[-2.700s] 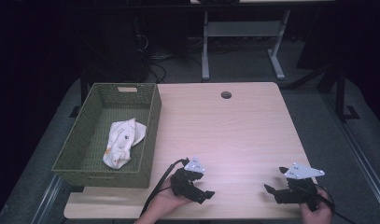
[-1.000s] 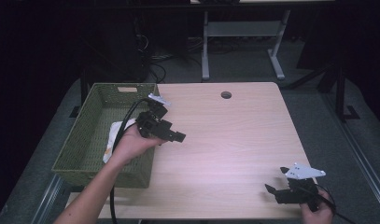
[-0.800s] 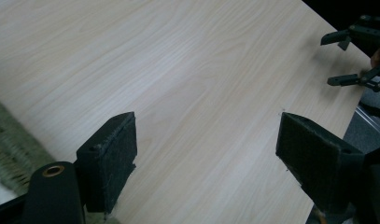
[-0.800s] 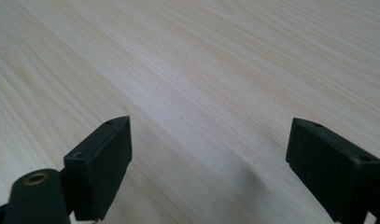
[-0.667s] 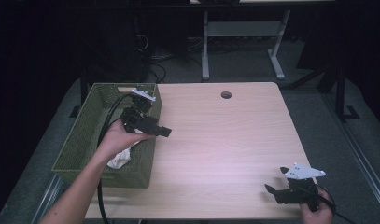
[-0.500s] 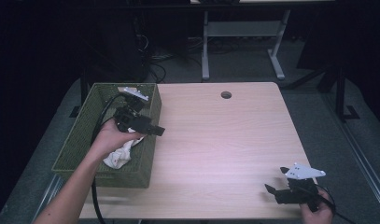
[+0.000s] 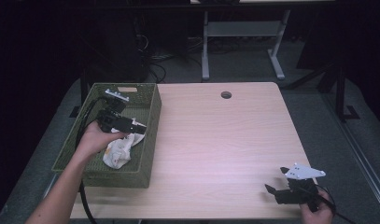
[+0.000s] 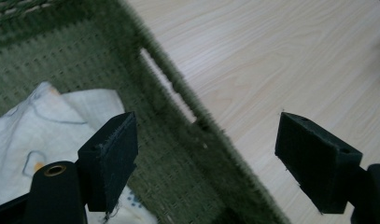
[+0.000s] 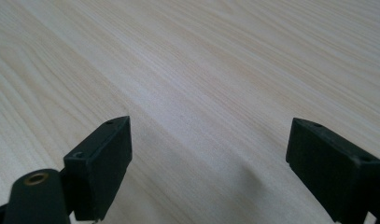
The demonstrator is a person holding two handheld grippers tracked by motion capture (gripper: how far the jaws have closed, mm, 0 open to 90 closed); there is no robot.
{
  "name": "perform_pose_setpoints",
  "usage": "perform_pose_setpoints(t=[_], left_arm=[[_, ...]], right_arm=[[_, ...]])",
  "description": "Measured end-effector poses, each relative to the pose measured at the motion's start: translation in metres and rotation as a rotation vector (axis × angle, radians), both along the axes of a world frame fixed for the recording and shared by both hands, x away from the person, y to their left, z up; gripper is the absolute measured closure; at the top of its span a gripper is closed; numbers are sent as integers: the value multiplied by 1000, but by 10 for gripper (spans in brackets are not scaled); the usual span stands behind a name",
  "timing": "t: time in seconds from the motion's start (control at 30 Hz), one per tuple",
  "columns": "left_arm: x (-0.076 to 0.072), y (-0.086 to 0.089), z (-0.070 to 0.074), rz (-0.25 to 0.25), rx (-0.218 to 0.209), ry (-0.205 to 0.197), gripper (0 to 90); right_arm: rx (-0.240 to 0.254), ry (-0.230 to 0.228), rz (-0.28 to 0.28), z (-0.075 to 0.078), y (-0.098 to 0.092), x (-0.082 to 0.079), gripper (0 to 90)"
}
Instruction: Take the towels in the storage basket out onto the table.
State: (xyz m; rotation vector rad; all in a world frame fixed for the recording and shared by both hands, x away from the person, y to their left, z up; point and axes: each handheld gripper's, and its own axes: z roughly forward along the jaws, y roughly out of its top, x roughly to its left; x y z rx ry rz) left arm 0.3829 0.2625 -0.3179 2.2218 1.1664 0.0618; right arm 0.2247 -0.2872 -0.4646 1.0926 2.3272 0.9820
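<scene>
A green woven basket (image 7: 149, 140) stands on the left part of the light wooden table (image 7: 225, 140). Inside it lies a crumpled white cloth (image 7: 116, 153) with small prints. My left gripper (image 7: 134, 127) hangs open inside the basket, just above the cloth and near the right wall. In the left gripper view its jaws (image 8: 208, 163) straddle the basket wall (image 8: 178, 112), with the cloth (image 8: 38, 126) beside the left jaw. My right gripper (image 7: 275, 192) rests open at the table's front right corner. Between its jaws (image 9: 215, 168) is bare wood (image 9: 201, 70).
A round cable hole (image 7: 226, 94) sits near the table's far edge. Behind the table stands a grey metal frame (image 7: 239, 30) on the dark floor, with cables (image 7: 155, 60) beside it. A black cable (image 7: 85, 126) trails from my left gripper over the basket's left side.
My left gripper has travelled from the table's front edge up and to the left, ending over the cloth in the basket. The right gripper has stayed put.
</scene>
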Motion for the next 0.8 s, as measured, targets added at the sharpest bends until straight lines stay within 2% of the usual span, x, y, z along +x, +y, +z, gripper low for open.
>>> perform_pose_setpoints(t=[0.2, 0.33, 0.37, 0.53, 0.57, 0.67, 0.7, 0.73, 0.8], left_arm=[[5, 23, -11, 77, 14, 17, 209], [7, 32, -17, 103, 27, 31, 214], [8, 38, -23, 123, 49, 44, 214], [9, 46, -33, 157, 78, 65, 222], [10, 49, -39, 166, 104, 81, 233], [12, 54, -50, 173, 136, 127, 272], [12, 54, -50, 173, 136, 127, 313], [14, 55, -55, 180, 162, 144, 328], [15, 56, -60, 188, 182, 157, 328]], right_arm=[[3, 1, -5, 0, -1, 0, 140], [5, 3, -5, 0, 0, 0, 140], [2, 5, -6, 0, 0, -1, 140], [6, 2, -6, 0, -1, -1, 140], [2, 4, -4, 0, 0, -1, 140], [0, 0, 1, 0, 0, 0, 140], [1, 5, -1, 0, 0, -1, 140], [0, 5, -2, 0, 0, -1, 140], [0, 1, 0, 0, 0, -1, 140]])
